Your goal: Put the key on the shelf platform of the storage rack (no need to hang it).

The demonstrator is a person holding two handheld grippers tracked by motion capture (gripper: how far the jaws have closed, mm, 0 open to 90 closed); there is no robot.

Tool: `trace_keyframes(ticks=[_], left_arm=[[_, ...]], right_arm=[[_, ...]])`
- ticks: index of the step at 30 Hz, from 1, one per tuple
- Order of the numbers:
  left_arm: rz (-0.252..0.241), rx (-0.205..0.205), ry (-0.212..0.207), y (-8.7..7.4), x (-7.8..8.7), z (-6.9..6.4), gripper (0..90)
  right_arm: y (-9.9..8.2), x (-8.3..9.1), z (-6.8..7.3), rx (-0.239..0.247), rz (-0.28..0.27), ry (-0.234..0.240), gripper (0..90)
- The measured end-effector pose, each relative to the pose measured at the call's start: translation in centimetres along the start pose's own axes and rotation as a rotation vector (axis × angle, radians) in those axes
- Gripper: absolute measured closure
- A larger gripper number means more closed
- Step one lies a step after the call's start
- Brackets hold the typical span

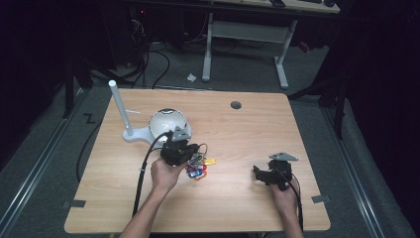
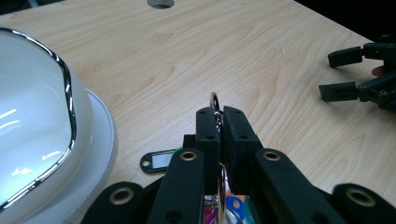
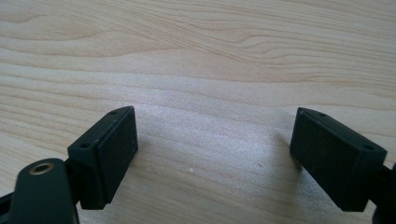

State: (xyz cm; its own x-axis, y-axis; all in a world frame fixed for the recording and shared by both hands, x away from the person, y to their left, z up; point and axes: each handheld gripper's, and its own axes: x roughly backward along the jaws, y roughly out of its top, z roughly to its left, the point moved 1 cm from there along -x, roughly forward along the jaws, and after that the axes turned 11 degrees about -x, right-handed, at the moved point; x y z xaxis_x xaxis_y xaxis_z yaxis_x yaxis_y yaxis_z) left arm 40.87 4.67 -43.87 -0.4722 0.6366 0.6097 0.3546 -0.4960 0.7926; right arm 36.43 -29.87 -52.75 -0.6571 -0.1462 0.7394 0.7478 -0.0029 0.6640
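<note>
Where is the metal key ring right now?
The key ring is pinched in the left gripper, just right of the white dome lamp.

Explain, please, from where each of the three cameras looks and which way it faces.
High view: above the person's side, facing forward and down on the table; both forearms and hands enter from below.
Left gripper view: rides the left gripper, looking along jaws shut on a key ring, beside a white dome lamp.
Right gripper view: rides the right gripper, open jaws over bare wood.
Shared: high and left gripper views both show the lamp and the right gripper.
</note>
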Motion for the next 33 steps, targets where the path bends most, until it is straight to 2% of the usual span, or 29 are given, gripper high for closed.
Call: trace_keyframes(ticks=[4,11,14,22,26,29,33], left_arm=[[-0.021,0.020,-0.020,0.3,0.5,0.4,85.6],[-0.025,-0.004,-0.023,1.0,1.4,0.4,85.5],[-0.029,0.001,-0.031,1.2,1.8,0.6,85.5],[-0.029,-0.018,-0.023,1.8,2.8,0.7,85.5],[-0.043,-0.005,-0.038,2.1,3.5,1.0,85.5],[-0.054,-0.003,-0.031,2.4,4.1,1.3,85.5],[-0.050,-0.005,-0.041,2.8,4.7,1.5,85.5]], right_arm=[[0.0,0.0,0.0,0.000,0.000,0.000,15.2],[0.0,0.0,0.0,0.000,0.000,0.000,15.2],[0.0,0.0,0.0,0.000,0.000,0.000,15.2],[0.0,0.0,0.0,0.000,0.000,0.000,15.2],[0.0,0.0,0.0,0.000,0.000,0.000,15.2],[0.0,0.0,0.0,0.000,0.000,0.000,15.2],[0.0,0.0,0.0,0.000,0.000,0.001,15.2]])
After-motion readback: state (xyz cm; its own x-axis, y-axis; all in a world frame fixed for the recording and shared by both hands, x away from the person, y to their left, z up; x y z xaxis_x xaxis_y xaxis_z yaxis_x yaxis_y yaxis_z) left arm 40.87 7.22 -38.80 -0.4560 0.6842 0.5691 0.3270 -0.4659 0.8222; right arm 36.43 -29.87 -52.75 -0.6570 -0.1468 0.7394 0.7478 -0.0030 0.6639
